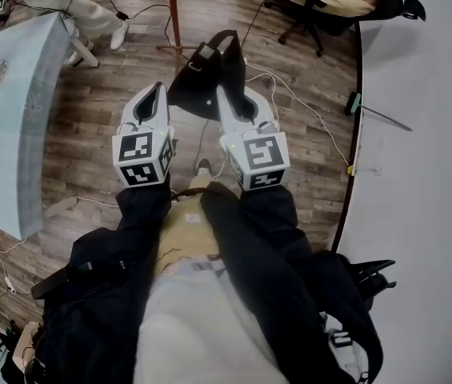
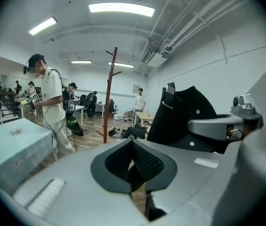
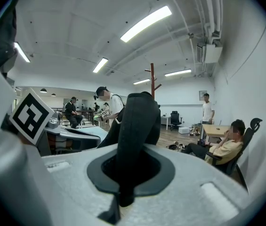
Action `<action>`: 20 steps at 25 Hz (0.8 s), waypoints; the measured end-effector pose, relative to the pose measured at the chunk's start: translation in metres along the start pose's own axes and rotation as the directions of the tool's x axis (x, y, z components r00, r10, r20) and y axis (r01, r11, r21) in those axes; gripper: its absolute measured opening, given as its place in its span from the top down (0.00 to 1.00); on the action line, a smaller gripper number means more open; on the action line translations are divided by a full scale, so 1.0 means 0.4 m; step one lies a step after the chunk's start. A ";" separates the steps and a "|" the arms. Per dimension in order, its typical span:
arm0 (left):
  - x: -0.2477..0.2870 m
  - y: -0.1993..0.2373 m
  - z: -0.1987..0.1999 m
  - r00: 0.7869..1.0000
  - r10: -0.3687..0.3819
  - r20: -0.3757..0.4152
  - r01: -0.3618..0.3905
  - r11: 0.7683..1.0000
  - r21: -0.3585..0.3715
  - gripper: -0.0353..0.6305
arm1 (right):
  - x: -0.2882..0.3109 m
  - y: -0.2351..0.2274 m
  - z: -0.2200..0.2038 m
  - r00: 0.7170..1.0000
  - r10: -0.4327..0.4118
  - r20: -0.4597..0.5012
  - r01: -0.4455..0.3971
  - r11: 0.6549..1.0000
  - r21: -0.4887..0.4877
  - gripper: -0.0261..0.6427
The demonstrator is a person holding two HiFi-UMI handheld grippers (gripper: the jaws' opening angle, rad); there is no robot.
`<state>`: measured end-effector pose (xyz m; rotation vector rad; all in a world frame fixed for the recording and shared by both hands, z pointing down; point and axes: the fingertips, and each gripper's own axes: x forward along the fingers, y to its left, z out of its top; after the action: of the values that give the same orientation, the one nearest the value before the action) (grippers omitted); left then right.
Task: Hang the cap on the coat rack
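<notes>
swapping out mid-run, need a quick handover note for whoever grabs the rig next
Right gripper: shut on the black cap, held out in front.
Left gripper: shut, empty, beside the cap.
Coat rack: brown pole standing some way ahead.
Done: cap is in the grip.
Left: walk up to the rack, hook the cap on a peg, let go.

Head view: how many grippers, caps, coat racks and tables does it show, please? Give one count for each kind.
Grippers: 2, the left gripper and the right gripper
Caps: 1, the black cap
Coat racks: 1, the coat rack
Tables: 2, the blue-cloth table and the white table
Total: 6
</notes>
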<state>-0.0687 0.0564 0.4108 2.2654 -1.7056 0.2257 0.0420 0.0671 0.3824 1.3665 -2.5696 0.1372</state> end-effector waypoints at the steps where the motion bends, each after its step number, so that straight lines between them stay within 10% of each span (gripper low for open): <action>1: 0.025 -0.010 0.006 1.000 0.006 -0.003 -0.006 1.000 -0.001 0.95 | 0.013 -0.023 0.002 1.000 0.008 -0.002 -0.008 1.000 -0.001 0.94; 20: 0.220 0.016 -0.001 0.998 0.046 -0.042 -0.046 0.999 -0.005 0.95 | 0.202 -0.132 -0.039 0.994 0.092 -0.055 -0.093 0.996 -0.010 0.94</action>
<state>-0.0497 -0.0253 0.4384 2.2030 -1.7355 0.2755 0.0445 -0.0249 0.4159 1.2223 -2.5847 0.1717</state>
